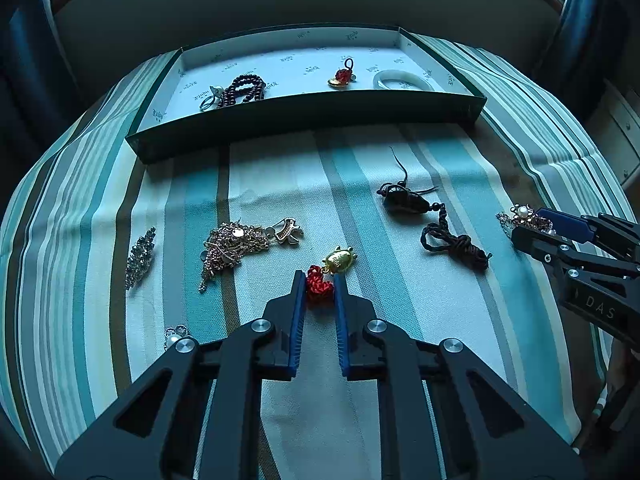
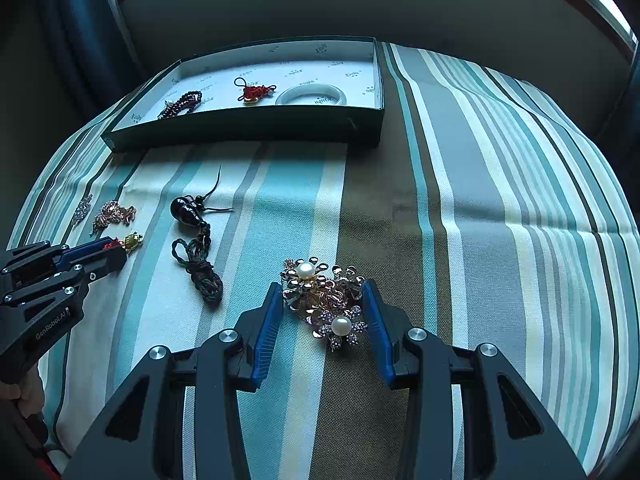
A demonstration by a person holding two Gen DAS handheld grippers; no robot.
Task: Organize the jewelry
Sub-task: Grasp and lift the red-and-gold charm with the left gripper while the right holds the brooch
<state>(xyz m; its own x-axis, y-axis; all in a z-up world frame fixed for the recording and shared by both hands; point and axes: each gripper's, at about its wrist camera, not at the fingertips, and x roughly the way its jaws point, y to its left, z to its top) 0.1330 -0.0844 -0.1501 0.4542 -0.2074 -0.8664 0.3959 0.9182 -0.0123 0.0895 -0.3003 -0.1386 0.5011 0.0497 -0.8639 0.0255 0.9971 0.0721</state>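
Note:
A dark green box (image 1: 304, 114) with a white lining lies at the far side of the striped cloth; it also shows in the right wrist view (image 2: 248, 130). In it lie dark beads (image 1: 244, 90), a ring (image 1: 209, 100), a red-and-gold charm (image 1: 342, 78) and a white bangle (image 1: 400, 80). My left gripper (image 1: 320, 286) is shut on the red knot (image 1: 319, 285) of a gold turtle charm (image 1: 339, 260). My right gripper (image 2: 322, 304) is open around a pearl flower brooch cluster (image 2: 324, 300), fingers on either side.
On the cloth lie a gold chain pile (image 1: 236, 246), a crystal brooch (image 1: 140, 256), a small pearl piece (image 1: 175, 335) and a dark gourd pendant on braided cord (image 1: 404, 200). The table edge drops away at right, by a wooden cabinet (image 1: 616, 136).

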